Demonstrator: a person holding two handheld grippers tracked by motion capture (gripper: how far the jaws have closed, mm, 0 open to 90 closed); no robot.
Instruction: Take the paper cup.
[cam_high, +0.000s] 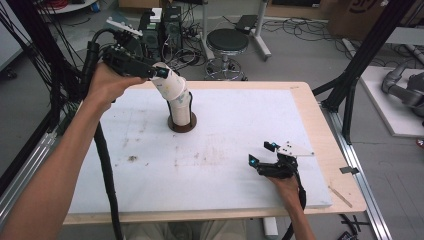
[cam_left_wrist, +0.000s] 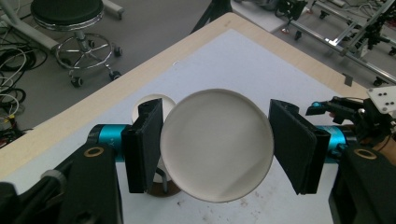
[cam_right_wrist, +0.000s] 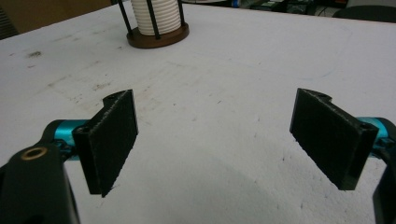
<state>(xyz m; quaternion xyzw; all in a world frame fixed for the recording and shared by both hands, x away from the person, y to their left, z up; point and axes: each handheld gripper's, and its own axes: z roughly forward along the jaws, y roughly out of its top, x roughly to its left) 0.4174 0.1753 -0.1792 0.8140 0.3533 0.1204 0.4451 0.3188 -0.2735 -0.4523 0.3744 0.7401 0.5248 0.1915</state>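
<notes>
Left gripper (cam_high: 159, 73): jaws clamped on paper cup (cam_high: 169, 83), tilted just above cup stack (cam_high: 181, 107) in wooden holder (cam_high: 182, 125), likely for separating one. Right gripper (cam_high: 265, 154): jaws apart, empty, resting on white tabletop (cam_high: 225, 130), well apart from stack, seemingly idle.

White cup (cam_left_wrist: 216, 144), dark brown holder base (cam_high: 181, 125), black tongs (cam_right_wrist: 229, 140)
</notes>
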